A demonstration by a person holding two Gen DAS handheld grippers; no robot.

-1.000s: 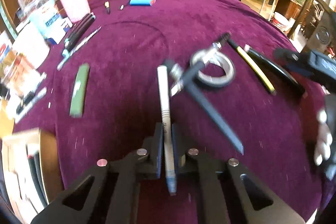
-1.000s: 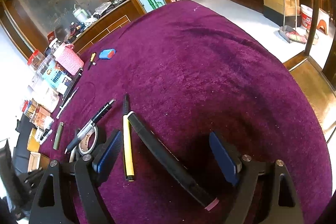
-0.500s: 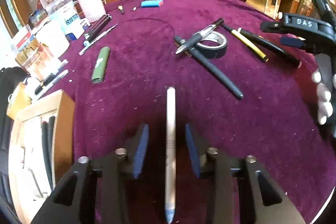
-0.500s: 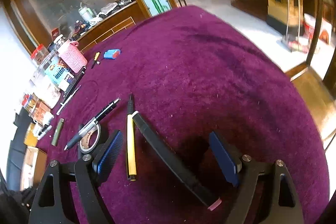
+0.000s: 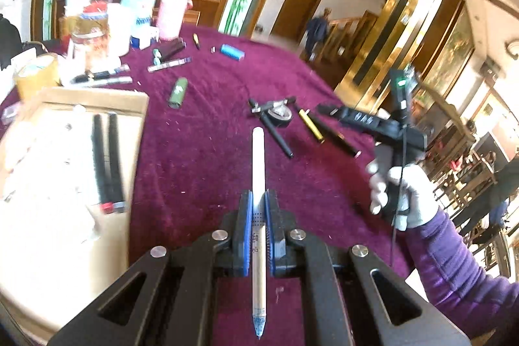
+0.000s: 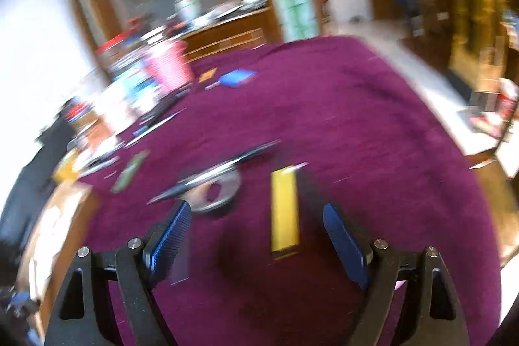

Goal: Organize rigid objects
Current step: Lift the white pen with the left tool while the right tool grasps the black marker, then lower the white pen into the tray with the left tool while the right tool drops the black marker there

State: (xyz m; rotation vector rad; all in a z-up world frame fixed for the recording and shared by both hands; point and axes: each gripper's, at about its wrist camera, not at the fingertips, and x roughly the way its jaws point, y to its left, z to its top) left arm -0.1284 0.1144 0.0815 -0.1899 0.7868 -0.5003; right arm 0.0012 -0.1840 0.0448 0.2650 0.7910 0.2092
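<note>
White pen (image 5: 258, 171) is clamped mid-barrel between the pads of the left gripper (image 5: 258, 226), above the purple cloth (image 5: 201, 151) near the wooden tray (image 5: 136, 106). Judged light, stiff, smooth-barrelled; central grip limits pivoting. Right gripper (image 6: 256, 235) is held wide, empty, over the yellow pen (image 6: 284, 209).

A slim white pen (image 5: 258, 184) with a blue tip is clamped between closed jaws.

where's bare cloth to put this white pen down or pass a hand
Free: the purple cloth between the wooden tray and the black tape roll cluster, ahead of the left tool holding the white pen. Also the far cloth beyond the blue box. Crowded: the jars along the far left edge, and around the tape roll.
</note>
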